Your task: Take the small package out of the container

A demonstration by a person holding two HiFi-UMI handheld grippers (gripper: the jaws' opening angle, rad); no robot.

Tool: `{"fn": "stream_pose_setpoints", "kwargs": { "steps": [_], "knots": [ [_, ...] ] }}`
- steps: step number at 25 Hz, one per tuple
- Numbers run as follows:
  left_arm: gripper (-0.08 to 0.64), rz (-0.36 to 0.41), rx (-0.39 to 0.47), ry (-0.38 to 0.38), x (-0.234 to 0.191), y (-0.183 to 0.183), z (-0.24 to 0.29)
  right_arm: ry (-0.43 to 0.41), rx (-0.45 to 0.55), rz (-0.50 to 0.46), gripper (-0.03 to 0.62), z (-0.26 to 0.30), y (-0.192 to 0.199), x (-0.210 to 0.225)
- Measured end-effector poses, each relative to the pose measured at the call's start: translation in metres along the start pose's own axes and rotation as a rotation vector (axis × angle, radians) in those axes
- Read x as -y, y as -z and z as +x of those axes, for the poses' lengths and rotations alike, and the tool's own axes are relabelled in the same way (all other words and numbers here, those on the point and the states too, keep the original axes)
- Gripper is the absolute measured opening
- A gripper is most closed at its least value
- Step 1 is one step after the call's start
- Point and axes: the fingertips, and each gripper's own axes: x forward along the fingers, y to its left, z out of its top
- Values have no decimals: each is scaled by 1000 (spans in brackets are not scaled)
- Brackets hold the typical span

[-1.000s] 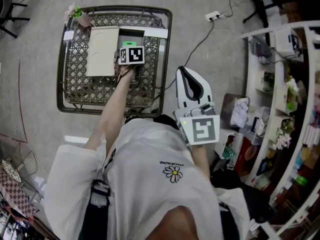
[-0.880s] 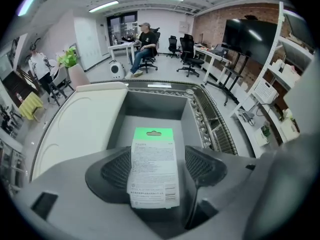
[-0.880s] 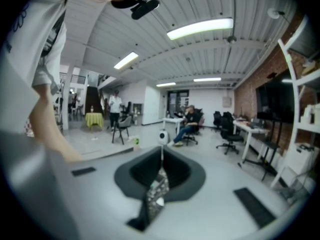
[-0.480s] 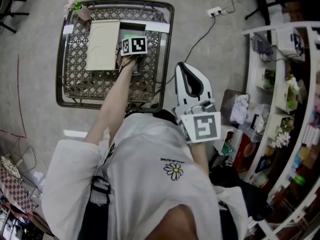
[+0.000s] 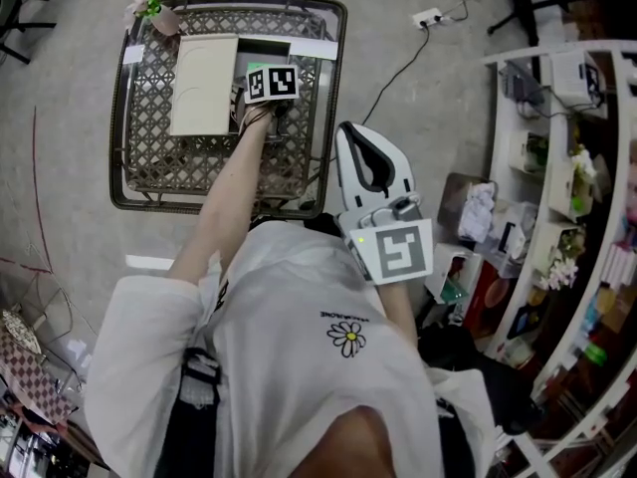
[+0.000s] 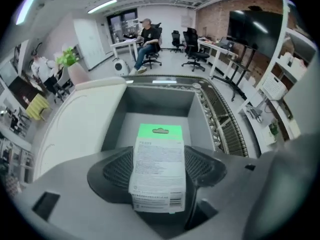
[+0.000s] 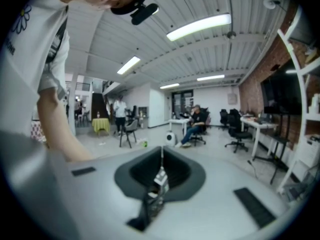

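Green on top, the small package [image 6: 158, 156] was pinched tight in the left gripper [image 6: 160, 176] just over the open grey container [image 6: 118, 128], so it looked almost out and just needed carrying away, while the right gripper [image 7: 161, 176] hung squeezed closed, holding nothing.

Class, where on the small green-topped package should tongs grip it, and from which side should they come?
Grip the small package by its lower printed half, one jaw on each long side, as the left tongs do. Coming from above looks best: the container is open-topped with walls all round, and the package's straight parallel edges suit two jaws.
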Motion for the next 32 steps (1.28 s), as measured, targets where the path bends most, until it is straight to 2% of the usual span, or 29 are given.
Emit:
{"fn": "stream_pose_setpoints", "kwargs": {
  "steps": [3,18,25,28,32],
  "knots": [
    [337,-45,-16,1,-3,5,3,-13,-6,3,32,0,2,-4],
    [331,-29,-10,19,-1,4,3,-17,-18,-5,32,-1,6,-4],
    [327,-41,-37,26,0,3,2,-20,-24,-1,31,-4,8,-6],
    [326,-67,-24,41,-1,1,1,-20,-27,-3,32,-3,9,-7],
    [324,-90,34,49,-3,-18,-11,-3,-30,-28,32,-2,8,-5]
  ]
}}
